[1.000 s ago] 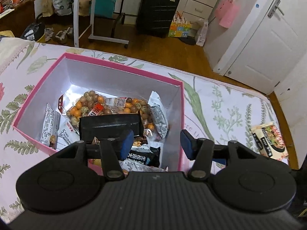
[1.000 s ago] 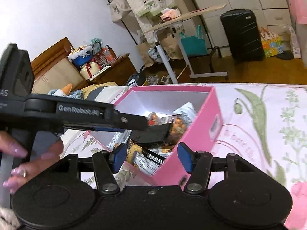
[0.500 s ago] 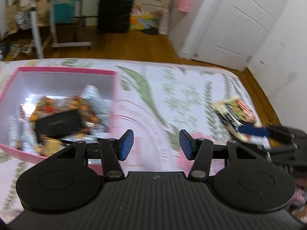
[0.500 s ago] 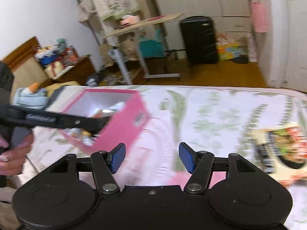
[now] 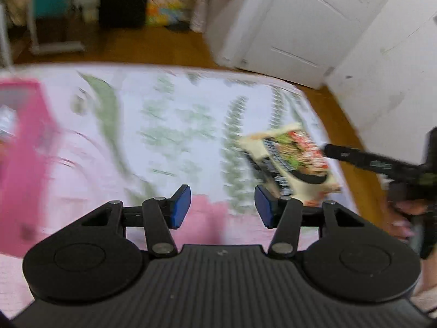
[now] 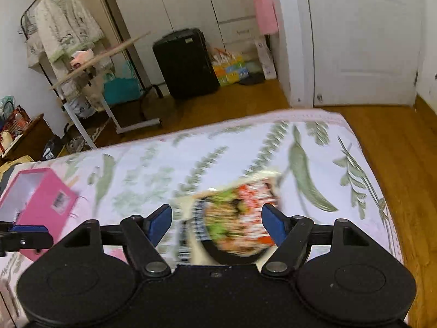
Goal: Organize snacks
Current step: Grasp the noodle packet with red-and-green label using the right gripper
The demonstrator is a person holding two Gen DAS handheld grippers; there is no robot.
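Floral cotton covers the bed [image 6: 191, 164], which fills both views and carries everything. Next in size, the pink box [image 6: 43, 205] sits at nine o'clock in the right wrist view, well apart from the last loose snack. That snack packet [image 6: 237, 218], printed with a bowl of noodles, lies flat on the bed at about six o'clock, between the blue pads of the right tool [image 6: 216, 222], whose jaws have just been opening and now stand spread wide, not yet pressing on it. Seen from the left wrist, the packet [image 5: 289, 161] lies at three o'clock, and the left tool [image 5: 222, 205] hangs partly spread with nothing between its pads. To do this pickup well, I would bring the right tool down so both pads straddle the packet's short width, close on an edge rather than the flat face, and lift only once the film stops slipping; the left tool should stay clear of the path toward the box.
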